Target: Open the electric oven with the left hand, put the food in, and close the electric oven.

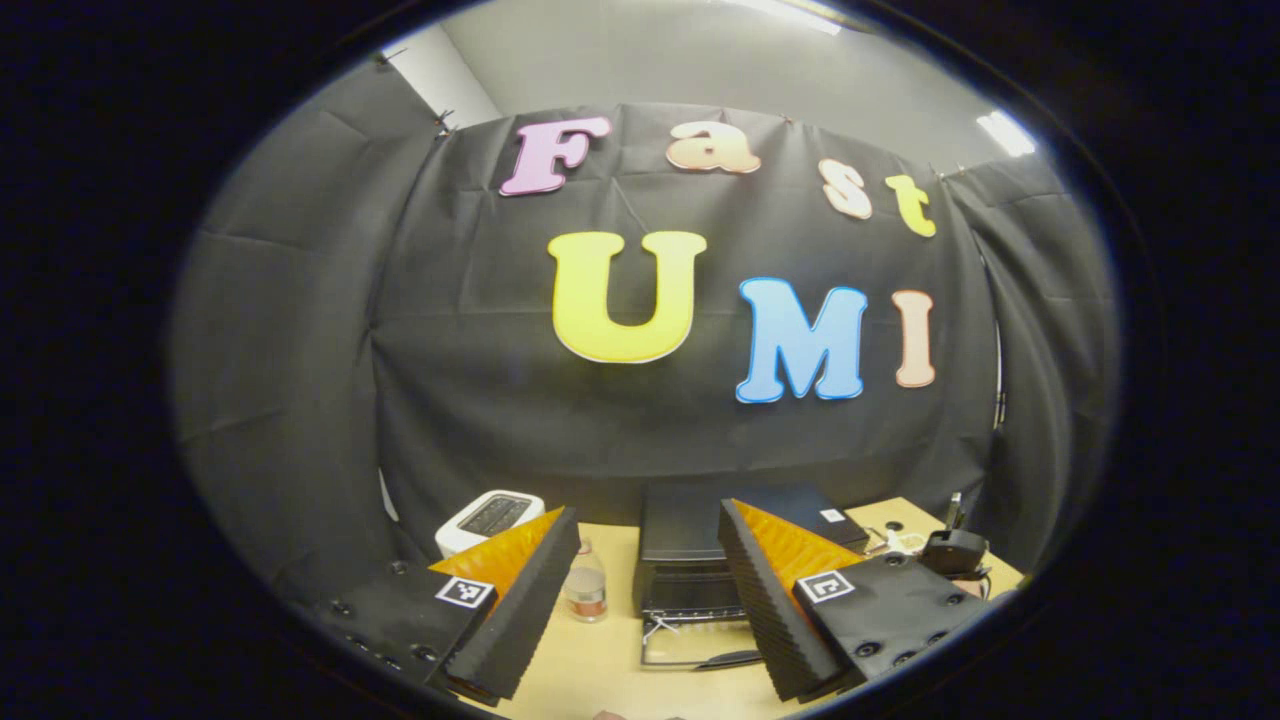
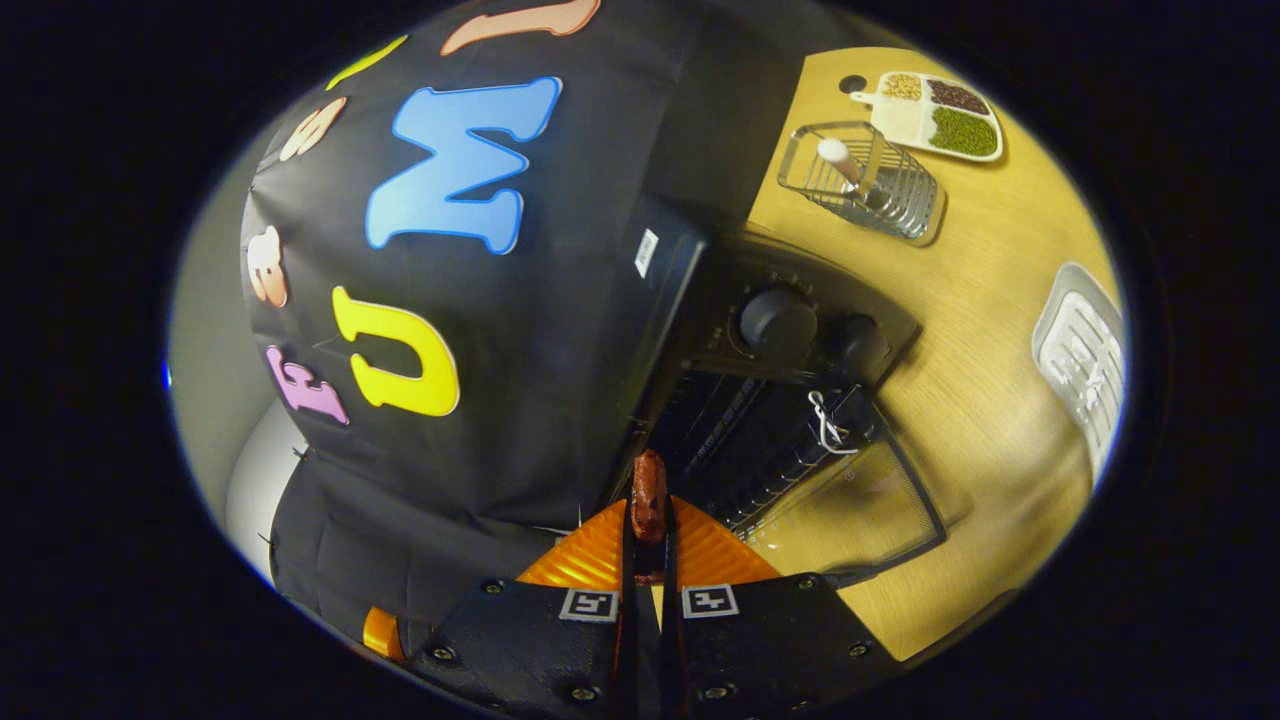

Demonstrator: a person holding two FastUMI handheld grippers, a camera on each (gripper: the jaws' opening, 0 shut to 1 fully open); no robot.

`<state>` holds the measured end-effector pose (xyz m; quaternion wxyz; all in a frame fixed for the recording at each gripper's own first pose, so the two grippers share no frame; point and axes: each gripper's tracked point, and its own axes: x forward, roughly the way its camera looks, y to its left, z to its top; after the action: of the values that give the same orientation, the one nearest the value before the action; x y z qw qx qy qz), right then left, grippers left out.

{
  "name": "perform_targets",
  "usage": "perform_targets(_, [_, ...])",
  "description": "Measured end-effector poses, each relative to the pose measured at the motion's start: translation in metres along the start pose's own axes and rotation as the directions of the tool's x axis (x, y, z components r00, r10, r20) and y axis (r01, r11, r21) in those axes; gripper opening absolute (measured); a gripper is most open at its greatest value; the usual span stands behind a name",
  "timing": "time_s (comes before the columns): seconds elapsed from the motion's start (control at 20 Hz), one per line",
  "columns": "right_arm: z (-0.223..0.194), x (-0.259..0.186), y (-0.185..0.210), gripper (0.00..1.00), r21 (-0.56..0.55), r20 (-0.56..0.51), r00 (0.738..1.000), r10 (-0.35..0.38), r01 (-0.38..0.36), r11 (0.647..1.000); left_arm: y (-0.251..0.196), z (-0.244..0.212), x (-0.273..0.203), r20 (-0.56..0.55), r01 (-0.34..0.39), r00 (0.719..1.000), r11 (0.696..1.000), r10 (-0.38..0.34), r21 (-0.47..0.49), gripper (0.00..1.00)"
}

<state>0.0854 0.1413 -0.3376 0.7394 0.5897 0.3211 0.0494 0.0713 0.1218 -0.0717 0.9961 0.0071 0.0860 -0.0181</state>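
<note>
Right gripper view has my right gripper [image 2: 648, 520] pinching the sausage [image 2: 648, 495] toward the oven [image 2: 790, 330], whose door [image 2: 850, 500] lies open, while my left gripper [image 1: 648, 590] hangs back, fingers spread.

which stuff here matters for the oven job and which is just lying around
Job:
oven, door down
sausage, pinched in right tool
left tool, open

Lying about:
toaster
small bottle
wire basket
bean tray
grey tray
</note>
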Motion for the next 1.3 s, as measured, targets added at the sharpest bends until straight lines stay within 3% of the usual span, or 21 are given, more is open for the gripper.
perform_targets(0.25, [-0.001,0.057,-0.020,0.09,0.061,0.072,0.996,-0.046,0.042,0.997,0.040,-0.011,-0.003,-0.037,-0.052,0.998,0.998,0.053,0.019,0.92])
perform_targets(0.4, [0.003,0.079,-0.031,0.09,0.064,0.105,0.991,-0.085,0.079,0.995,0.052,-0.019,-0.004,-0.057,-0.067,0.996,0.998,0.068,0.019,0.99])
perform_targets(0.55, [0.012,0.087,-0.041,0.10,0.079,0.150,0.979,-0.136,0.125,0.989,0.059,-0.023,-0.004,-0.066,-0.076,0.995,0.997,0.077,0.019,0.95])
perform_targets(0.6, [0.016,0.085,-0.046,0.13,0.073,0.179,0.970,-0.163,0.152,0.986,0.061,-0.024,-0.005,-0.068,-0.082,0.994,0.996,0.083,0.016,0.99])
perform_targets(0.7, [0.019,0.081,-0.058,0.21,0.063,0.187,0.952,-0.241,0.233,0.970,0.060,-0.027,-0.004,-0.073,-0.088,0.993,0.996,0.088,0.003,0.95])
perform_targets(0.75, [0.020,0.078,-0.055,0.16,0.059,0.191,0.951,-0.243,0.236,0.970,0.059,-0.027,-0.003,-0.070,-0.090,0.994,0.996,0.090,-0.004,0.95])
perform_targets(0.8, [0.021,0.073,-0.057,0.30,0.053,0.189,0.948,-0.256,0.251,0.967,0.055,-0.027,-0.001,-0.067,-0.087,0.994,0.996,0.086,-0.011,0.95])
perform_targets(0.9, [0.024,0.062,-0.061,0.33,0.029,0.195,0.939,-0.281,0.281,0.959,0.047,-0.031,0.002,-0.069,-0.075,0.995,0.997,0.074,-0.014,0.92])
perform_targets(1.05, [0.020,0.042,-0.055,0.51,-0.020,0.168,0.943,-0.286,0.293,0.956,0.030,-0.039,0.007,-0.085,-0.051,0.995,0.998,0.049,-0.021,0.95])
perform_targets(1.3, [0.019,0.000,-0.027,0.51,-0.228,0.181,0.950,-0.256,0.294,0.928,-0.004,-0.038,0.016,-0.075,0.002,0.997,1.000,-0.003,-0.022,0.94])
